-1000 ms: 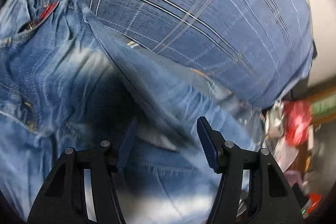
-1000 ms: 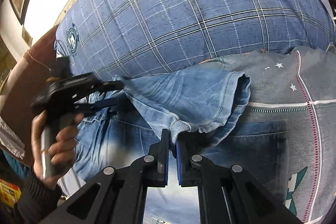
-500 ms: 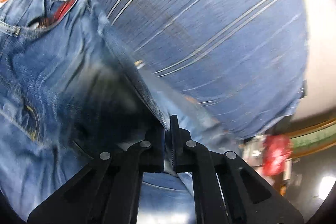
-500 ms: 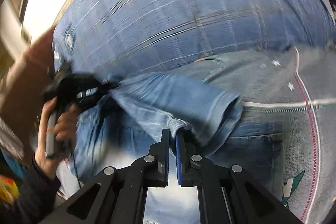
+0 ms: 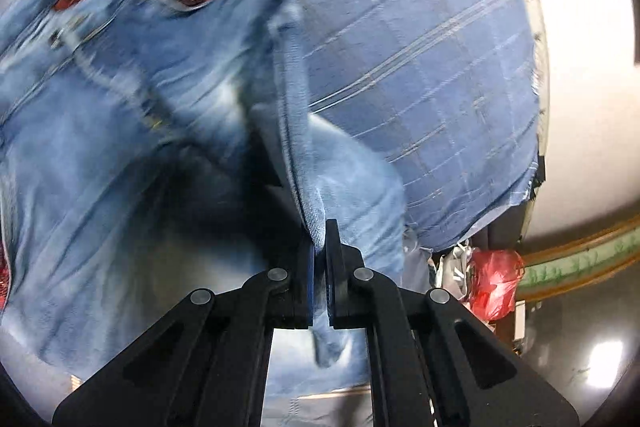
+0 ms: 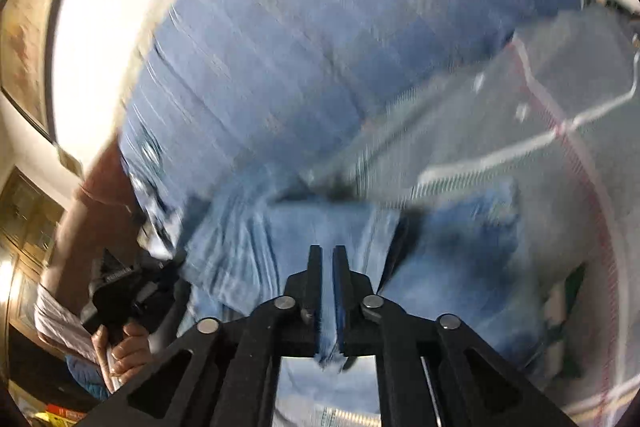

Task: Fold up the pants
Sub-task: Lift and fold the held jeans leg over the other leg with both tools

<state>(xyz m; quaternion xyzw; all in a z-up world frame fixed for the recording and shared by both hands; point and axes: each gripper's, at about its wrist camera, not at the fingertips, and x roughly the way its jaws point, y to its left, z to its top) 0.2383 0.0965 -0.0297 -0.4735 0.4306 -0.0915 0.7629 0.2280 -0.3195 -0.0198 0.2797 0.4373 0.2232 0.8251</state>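
Lower left of right-wrist view: hand (image 6: 120, 351) gripping handle of left gripper (image 6: 160, 267), blurred, at edge of blue jeans (image 6: 248, 259). Ctr: right gripper (image 6: 327, 291), jaws opening w/ narrow gap, denim fold between them. Upper ctr: blue plaid sheet (image 6: 320, 47); right: grey quilt (image 6: 540, 99) w/ red and white lines.
Left-wrist view: jeans (image 5: 120, 147) filling left and ctr, red lining at upper left. Bottom ctr: left gripper (image 5: 319, 267) clamped tight on denim edge. Right: plaid sheet (image 5: 420, 67), red bag (image 5: 494, 283) at lower right.
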